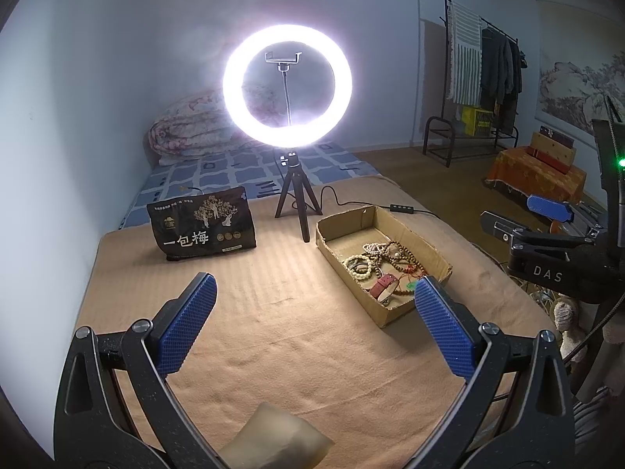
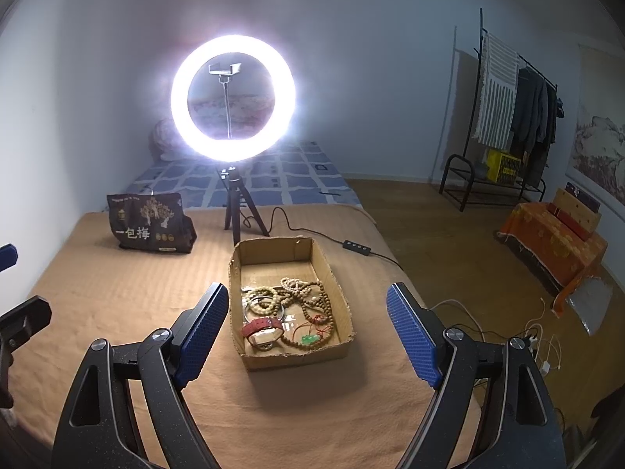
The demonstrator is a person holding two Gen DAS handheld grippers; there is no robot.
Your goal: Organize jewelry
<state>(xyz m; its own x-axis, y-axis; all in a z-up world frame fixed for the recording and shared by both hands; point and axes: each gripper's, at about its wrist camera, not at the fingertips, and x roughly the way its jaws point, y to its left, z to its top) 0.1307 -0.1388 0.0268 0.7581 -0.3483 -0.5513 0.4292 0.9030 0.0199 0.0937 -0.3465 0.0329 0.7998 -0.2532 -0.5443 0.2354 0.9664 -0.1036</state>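
The right gripper (image 2: 307, 324) hangs above the tan blanket (image 2: 117, 312) with its jaws spread wide and nothing between them, and the cardboard box (image 2: 336, 285) sits framed in the gap, at about twelve o'clock from it. The left gripper (image 1: 314, 305) is likewise wide and empty, over bare blanket, with the box off at its two o'clock. All the jewelry lies in the near half of the box: pale and brown bead strands (image 2: 304, 293) heaped over one another, a red watch strap (image 2: 261, 327) toward the front wall, and a small green pendant (image 2: 310, 339) on a red cord. The chief risk, I judge, is the tangle: closing on one strand could drag its neighbours up, or tip the light box. The soft blanket gives no firm footing, so the box may slide. At eleven o'clock beyond stands the ring light (image 2: 233, 95), whose cable (image 2: 289, 222) runs just behind the box and could snag.
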